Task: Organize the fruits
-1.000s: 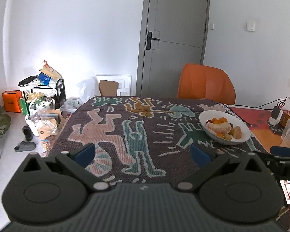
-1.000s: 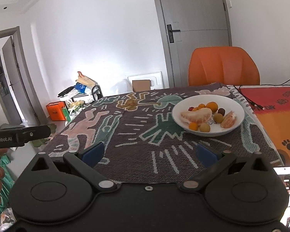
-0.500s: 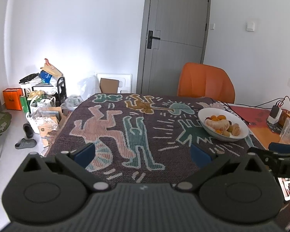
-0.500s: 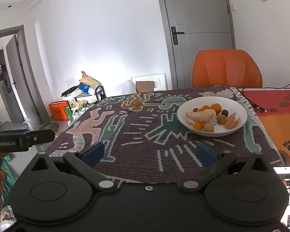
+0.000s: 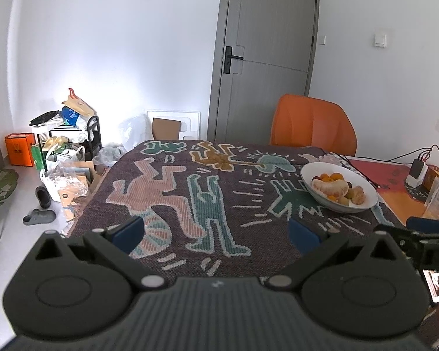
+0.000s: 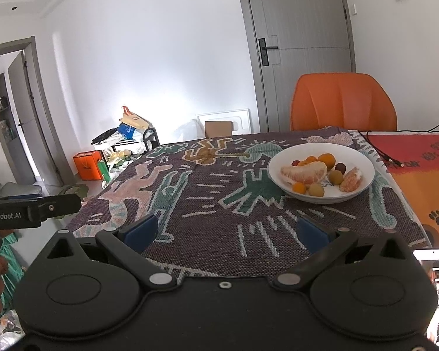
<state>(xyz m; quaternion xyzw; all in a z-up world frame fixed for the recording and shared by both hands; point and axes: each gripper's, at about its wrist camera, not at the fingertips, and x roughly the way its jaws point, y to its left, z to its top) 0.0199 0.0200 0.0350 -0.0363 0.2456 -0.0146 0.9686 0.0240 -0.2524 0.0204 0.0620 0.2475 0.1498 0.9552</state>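
Both grippers, left [image 5: 216,230] and right [image 6: 226,231], hover with jaws spread wide, holding nothing. Right view shows the bowl [image 6: 363,161] of fruit centre-right and a phone [image 6: 433,266] at lower right; left view shows slippers [image 5: 39,216] at far left.

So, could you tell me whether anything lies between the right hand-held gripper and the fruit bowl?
Nothing visible does: only bare patterned tablecloth lies between the open right hand-held gripper and the white bowl of fruit.
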